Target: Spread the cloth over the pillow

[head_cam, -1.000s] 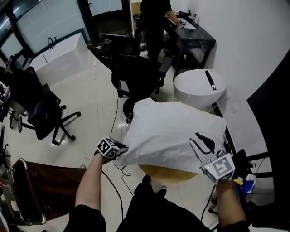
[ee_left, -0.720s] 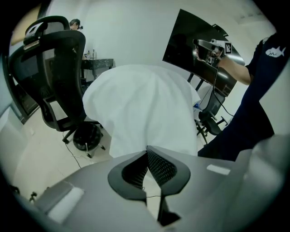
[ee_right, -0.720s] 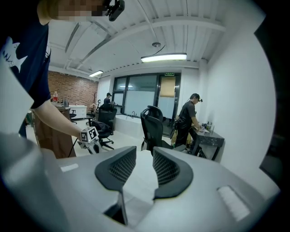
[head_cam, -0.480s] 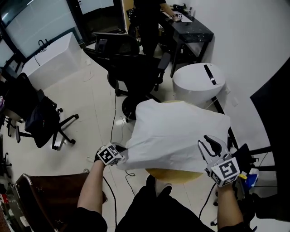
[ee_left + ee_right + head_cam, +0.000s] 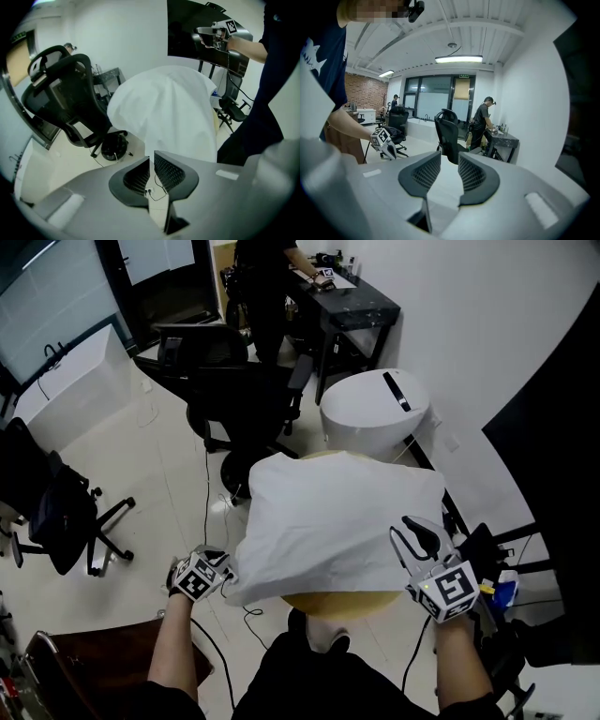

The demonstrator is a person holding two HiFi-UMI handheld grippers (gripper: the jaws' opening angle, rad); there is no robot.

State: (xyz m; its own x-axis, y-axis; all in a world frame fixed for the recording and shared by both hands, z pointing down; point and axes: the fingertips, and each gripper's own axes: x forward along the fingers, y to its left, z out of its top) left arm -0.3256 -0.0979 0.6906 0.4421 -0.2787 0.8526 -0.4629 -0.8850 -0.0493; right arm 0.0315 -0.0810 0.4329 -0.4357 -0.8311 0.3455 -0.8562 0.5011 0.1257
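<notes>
The white cloth (image 5: 328,521) lies draped over the pillow (image 5: 342,600), hiding nearly all of it. Only a tan rim shows under the cloth's near edge, and a thin sliver at the far edge. What carries the pillow cannot be made out, as the cloth and the person's legs cover it.

The left tool (image 5: 223,576) is at the cloth's near-left corner. Its jaws have just eased slightly wider but are almost together, with the tips clenched on the cloth's edge. Floor and a cable show through the slit behind them.

The right tool (image 5: 411,532) is released over the cloth's near-right edge, jaws apart and nothing between them. A black office chair (image 5: 234,381) stands beyond.
</notes>
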